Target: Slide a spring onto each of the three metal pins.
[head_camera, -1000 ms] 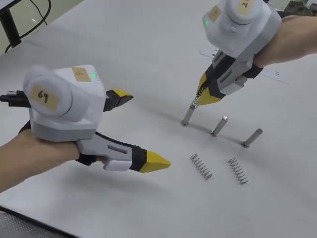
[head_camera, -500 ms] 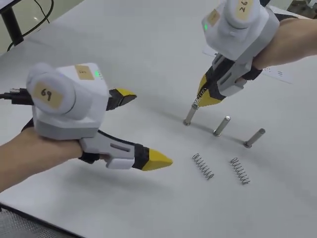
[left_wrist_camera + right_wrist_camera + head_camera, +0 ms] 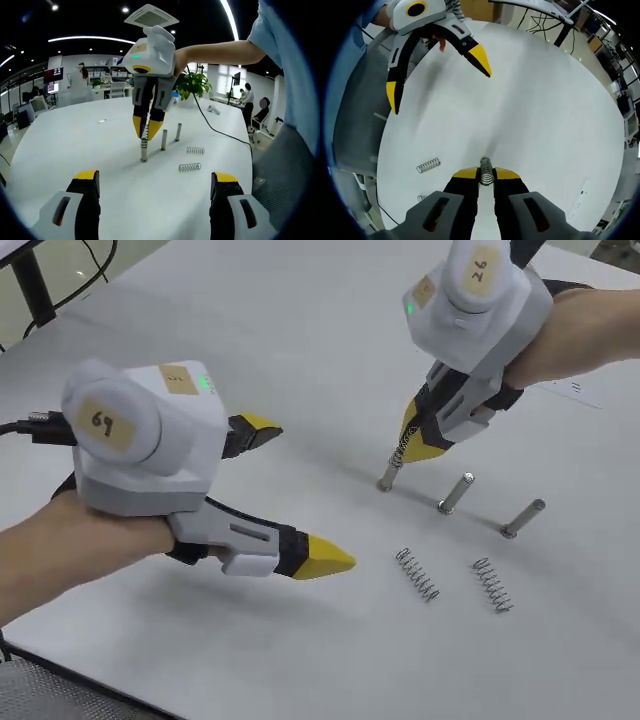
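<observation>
The right tongs [image 3: 418, 445] are closed on a spring [image 3: 402, 451], held upright with its lower end at the top of the leftmost pin [image 3: 387, 478] on the white surface [image 3: 250, 320]. The middle pin [image 3: 455, 493] and right pin [image 3: 522, 519] stand bare to its right. A loose spring [image 3: 416, 574] and a second loose spring [image 3: 492, 584] lie nearer, apart from the pins. The left tongs [image 3: 300, 495] hover wide open and empty at the near left.
</observation>
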A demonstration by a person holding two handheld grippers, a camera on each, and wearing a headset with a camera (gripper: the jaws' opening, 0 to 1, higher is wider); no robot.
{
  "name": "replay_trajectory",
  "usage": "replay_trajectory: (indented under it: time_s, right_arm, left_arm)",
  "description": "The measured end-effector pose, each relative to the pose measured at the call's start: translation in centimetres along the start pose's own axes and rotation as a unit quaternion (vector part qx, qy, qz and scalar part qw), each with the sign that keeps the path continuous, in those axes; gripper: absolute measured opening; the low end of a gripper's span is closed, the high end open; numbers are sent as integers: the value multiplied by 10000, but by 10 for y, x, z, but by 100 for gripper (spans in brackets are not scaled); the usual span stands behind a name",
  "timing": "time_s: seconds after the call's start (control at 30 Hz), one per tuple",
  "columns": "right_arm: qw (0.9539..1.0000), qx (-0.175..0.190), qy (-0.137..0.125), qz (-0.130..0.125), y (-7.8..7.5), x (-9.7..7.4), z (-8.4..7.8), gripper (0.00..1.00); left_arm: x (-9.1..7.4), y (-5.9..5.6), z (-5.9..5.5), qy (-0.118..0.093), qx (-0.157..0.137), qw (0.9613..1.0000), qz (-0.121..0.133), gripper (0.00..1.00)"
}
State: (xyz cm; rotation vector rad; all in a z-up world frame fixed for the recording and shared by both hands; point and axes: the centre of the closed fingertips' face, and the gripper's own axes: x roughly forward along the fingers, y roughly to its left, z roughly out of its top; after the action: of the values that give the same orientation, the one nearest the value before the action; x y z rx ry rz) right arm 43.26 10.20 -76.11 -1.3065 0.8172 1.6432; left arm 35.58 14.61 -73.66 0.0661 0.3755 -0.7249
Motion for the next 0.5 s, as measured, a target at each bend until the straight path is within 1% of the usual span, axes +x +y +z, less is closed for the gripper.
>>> replay_trajectory:
  time_s: [0.27,0.43,0.5]
  right_arm:
    - [10000,16,51,50,-1,7,-2,8]
    - [9999,1,128,88,0,12,-3,8]
    - [9999,-20,116,95,-1,15,-3,8]
  left_arm:
    - [0,1,0,4,-5,10000,7,88]
    - [0,1,0,13,3,10000,6,89]
    - [0,1,0,11,-11,10000,5,88]
